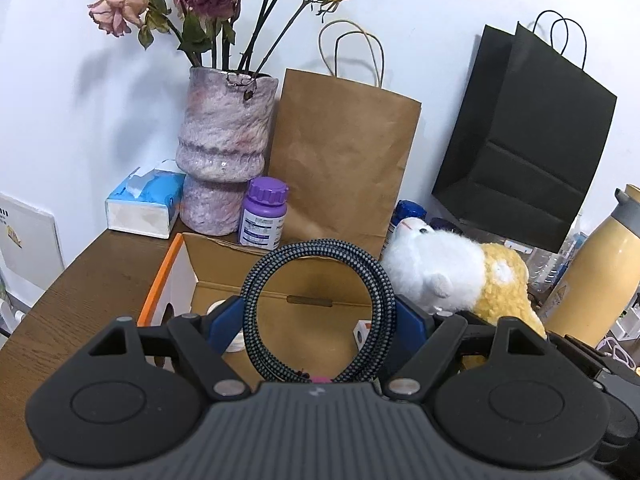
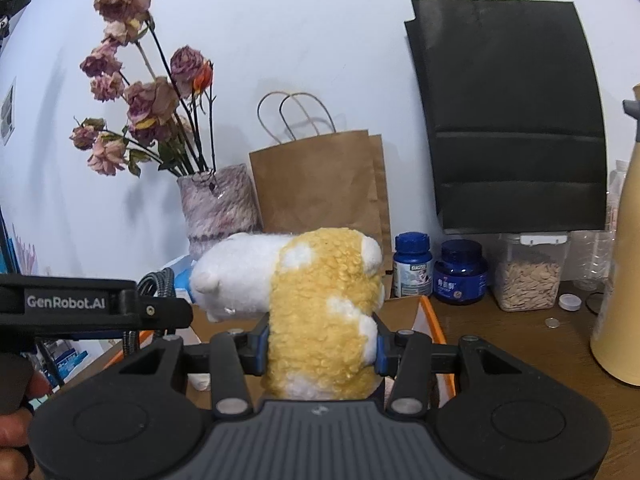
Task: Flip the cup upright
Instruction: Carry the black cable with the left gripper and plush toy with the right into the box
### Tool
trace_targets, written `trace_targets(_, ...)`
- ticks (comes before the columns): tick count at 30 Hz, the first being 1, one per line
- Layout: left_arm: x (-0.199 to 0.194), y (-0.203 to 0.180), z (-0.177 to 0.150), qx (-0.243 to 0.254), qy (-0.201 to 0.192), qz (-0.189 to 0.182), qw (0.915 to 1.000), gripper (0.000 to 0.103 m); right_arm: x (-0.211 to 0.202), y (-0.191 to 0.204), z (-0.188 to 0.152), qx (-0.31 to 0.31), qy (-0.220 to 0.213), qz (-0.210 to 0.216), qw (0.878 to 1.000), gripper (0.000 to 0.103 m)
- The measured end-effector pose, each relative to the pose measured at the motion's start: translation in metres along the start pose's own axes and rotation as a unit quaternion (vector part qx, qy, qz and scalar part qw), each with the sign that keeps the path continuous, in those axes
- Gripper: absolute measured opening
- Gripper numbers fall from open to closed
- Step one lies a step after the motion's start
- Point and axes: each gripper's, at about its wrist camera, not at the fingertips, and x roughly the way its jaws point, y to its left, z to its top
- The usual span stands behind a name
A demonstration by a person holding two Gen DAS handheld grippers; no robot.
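Observation:
No cup shows plainly in either view. My left gripper (image 1: 319,314) is shut on a coiled grey braided cable (image 1: 320,249), held upright as a ring above an open cardboard box (image 1: 168,276) with an orange edge. My right gripper (image 2: 322,344) is shut on a yellow and white plush toy (image 2: 320,288), held over the same box (image 2: 434,320). The plush toy (image 1: 452,276) appears to the right in the left wrist view. A small white round object (image 1: 236,345) lies in the box, mostly hidden behind a finger. The left gripper's black body (image 2: 80,304) shows at left in the right wrist view.
Along the wall stand a fuzzy vase of dried roses (image 1: 226,140), a brown paper bag (image 1: 344,160) and a black paper bag (image 2: 512,120). A tissue box (image 1: 144,204), purple bottle (image 1: 264,216), blue jars (image 2: 460,272), seed container (image 2: 528,276) and cream flask (image 2: 620,280) crowd the wooden table (image 1: 96,280).

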Motion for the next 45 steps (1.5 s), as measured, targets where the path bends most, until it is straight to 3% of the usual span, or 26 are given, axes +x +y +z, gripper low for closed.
trace_targets(11,0.009,0.011,0.002,-0.007,0.003,0.020,0.9998,0.080,0.011,-0.004,-0.002,-0.003,0.014,-0.005,1.000,0.045)
trace_targets(18,0.024,0.013,-0.001,0.009,0.006,0.053,0.9985,0.080,0.022,-0.005,-0.003,-0.009,0.030,-0.008,0.999,0.045)
trace_targets(25,0.036,0.009,-0.007,0.030,0.022,0.059,0.9975,0.084,0.031,-0.005,-0.007,-0.014,0.050,-0.009,0.999,0.046)
trace_targets(28,0.035,0.008,-0.008,0.034,0.019,0.063,0.9973,0.091,0.035,-0.008,-0.009,-0.009,0.059,-0.013,0.998,0.052)
trace_targets(29,0.035,0.008,-0.008,0.034,0.017,0.063,0.9973,0.094,0.036,-0.009,-0.010,-0.009,0.062,-0.016,0.998,0.063)
trace_targets(30,0.034,0.007,-0.008,0.034,0.014,0.065,0.9972,0.099,0.036,-0.010,-0.010,-0.007,0.062,-0.020,0.998,0.080)
trace_targets(32,0.033,0.007,-0.009,0.037,0.004,0.073,0.9966,0.101,0.036,-0.010,-0.010,-0.008,0.060,-0.027,0.998,0.093)
trace_targets(45,0.027,0.010,-0.014,0.047,-0.003,0.120,0.9916,0.103,0.033,-0.012,-0.009,-0.004,0.058,-0.035,0.998,0.093)
